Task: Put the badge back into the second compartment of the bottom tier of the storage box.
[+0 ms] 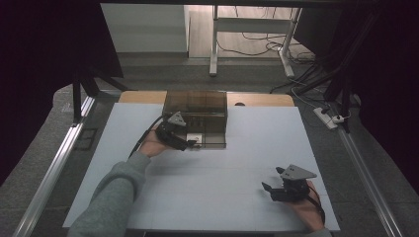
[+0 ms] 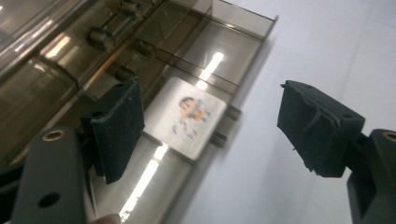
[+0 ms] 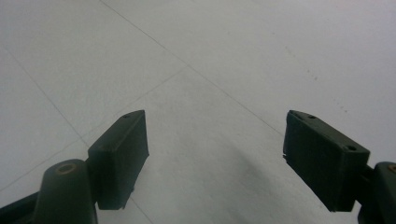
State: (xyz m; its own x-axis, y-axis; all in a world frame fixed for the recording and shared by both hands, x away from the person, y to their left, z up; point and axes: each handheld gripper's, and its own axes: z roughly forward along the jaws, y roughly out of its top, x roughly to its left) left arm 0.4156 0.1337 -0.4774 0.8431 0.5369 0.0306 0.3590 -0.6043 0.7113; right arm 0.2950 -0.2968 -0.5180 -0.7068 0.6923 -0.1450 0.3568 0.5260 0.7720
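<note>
A smoky transparent box (image 1: pixel 195 104) stands at the back middle of the white table (image 1: pixel 222 168), with a low tray part (image 2: pixel 233 42) out in front. A white card with a cartoon figure (image 2: pixel 189 116) lies flat in that tray (image 1: pixel 195 138). My left gripper (image 1: pixel 190 144) is at the tray's front left, and its pads (image 2: pixel 119 126) stand apart with the card beyond them and nothing pressed between them. My right gripper (image 1: pixel 272 180) rests near the table's front right, open over bare tabletop (image 3: pixel 215 126).
Metal rails (image 1: pixel 54 163) run along both sides of the table. Desk legs and cables (image 1: pixel 257 44) are on the floor beyond the far edge, and a power strip (image 1: pixel 328 117) lies at the right. White surface stretches between the two grippers.
</note>
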